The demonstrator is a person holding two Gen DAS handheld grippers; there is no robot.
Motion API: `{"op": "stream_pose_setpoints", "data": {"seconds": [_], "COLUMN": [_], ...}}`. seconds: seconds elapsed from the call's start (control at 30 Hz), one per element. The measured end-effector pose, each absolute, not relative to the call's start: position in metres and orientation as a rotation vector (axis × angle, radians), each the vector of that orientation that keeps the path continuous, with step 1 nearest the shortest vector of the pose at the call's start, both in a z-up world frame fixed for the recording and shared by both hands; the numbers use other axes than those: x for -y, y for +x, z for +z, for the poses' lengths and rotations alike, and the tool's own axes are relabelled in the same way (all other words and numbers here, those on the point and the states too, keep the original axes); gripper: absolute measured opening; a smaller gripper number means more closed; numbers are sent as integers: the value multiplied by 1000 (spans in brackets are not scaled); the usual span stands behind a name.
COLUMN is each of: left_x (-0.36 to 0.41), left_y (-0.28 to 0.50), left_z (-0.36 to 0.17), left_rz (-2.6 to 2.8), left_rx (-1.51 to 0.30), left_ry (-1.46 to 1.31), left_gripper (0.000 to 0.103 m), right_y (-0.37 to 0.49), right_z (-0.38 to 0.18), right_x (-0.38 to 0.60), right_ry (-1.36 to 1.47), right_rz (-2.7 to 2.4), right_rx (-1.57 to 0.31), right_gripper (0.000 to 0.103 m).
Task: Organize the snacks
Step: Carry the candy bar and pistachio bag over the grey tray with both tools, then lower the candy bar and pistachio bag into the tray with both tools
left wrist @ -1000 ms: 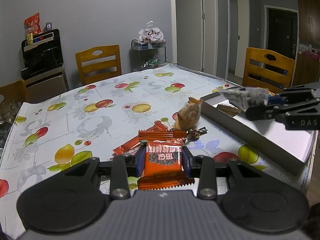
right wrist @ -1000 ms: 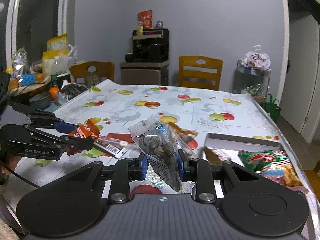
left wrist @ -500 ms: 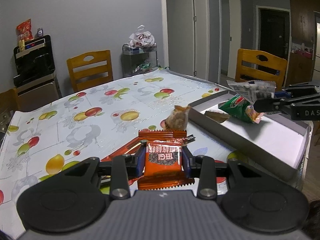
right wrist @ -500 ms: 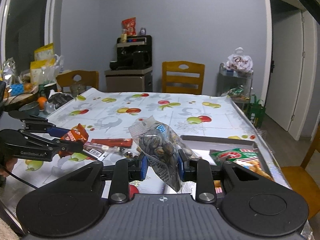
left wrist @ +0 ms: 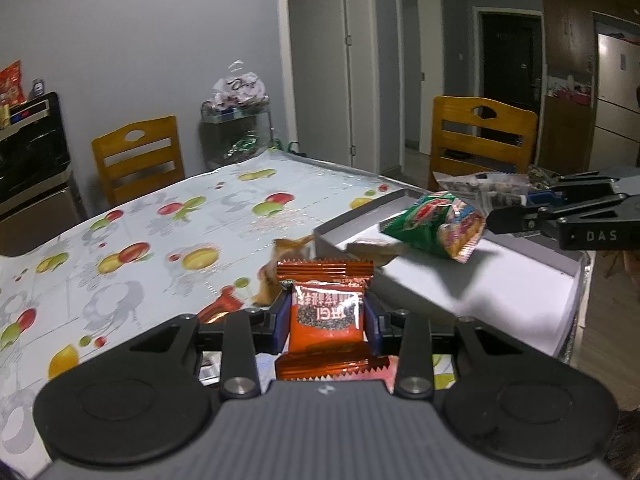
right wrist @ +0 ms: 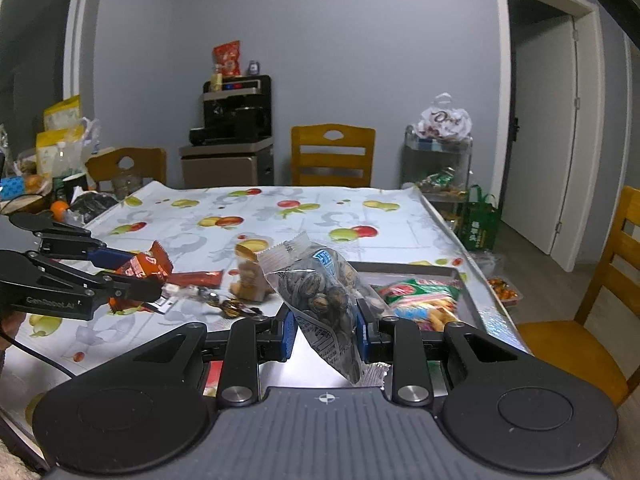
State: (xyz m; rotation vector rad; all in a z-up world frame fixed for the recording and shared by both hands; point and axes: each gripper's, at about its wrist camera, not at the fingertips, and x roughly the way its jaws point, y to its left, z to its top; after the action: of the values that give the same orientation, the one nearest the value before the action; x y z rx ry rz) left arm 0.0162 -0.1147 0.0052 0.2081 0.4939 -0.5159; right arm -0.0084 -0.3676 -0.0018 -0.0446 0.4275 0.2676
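While both hands carry their loads toward the tray, this entry records the items from each grip outward.

Left gripper [left wrist: 326, 316]: jaws narrow, clamped on an orange packet [left wrist: 326, 312] held upright between the blue pads. Against a second ago, the packet sits the same way in the grip, but the view behind it has swung: the tray [left wrist: 520, 280] now fills the right of the left wrist view, its near wall just beyond the packet.

Right gripper [right wrist: 325, 330]: jaws narrow, pinching a clear bag of seeds [right wrist: 320, 300], tilted, its lower end hanging below the pads. A second ago the tray lay off to the right of this bag; now it lies directly behind it.

Tray contents: green packet [right wrist: 416, 300] and a brown wrapper [left wrist: 368, 246], both inside.

Left on the tablecloth [right wrist: 280, 216]: red bar [right wrist: 198, 278], tan snack bag [right wrist: 250, 276], dark candy [right wrist: 236, 310], beside the tray.

Judgement: both snacks are in transit, neither released. The seeds look closer to a drop. Several loose items remain, so the sorting is roughly midway.
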Motion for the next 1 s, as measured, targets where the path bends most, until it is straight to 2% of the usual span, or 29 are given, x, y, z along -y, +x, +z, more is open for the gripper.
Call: {"op": "stream_pose_setpoints", "data": {"seconds": [1.0], "left_x": [213], "left_y": [24], "left_z": [-5], "left_rz": [-718], "left_rx": [-512], "left_ry": [305], "left_gripper": [35], "right_y": [-17], "right_z": [-26], "right_x": [431], "right_ry": [-6], "right_rz": [203], "right_rx": [-421], "right_gripper": [31]}}
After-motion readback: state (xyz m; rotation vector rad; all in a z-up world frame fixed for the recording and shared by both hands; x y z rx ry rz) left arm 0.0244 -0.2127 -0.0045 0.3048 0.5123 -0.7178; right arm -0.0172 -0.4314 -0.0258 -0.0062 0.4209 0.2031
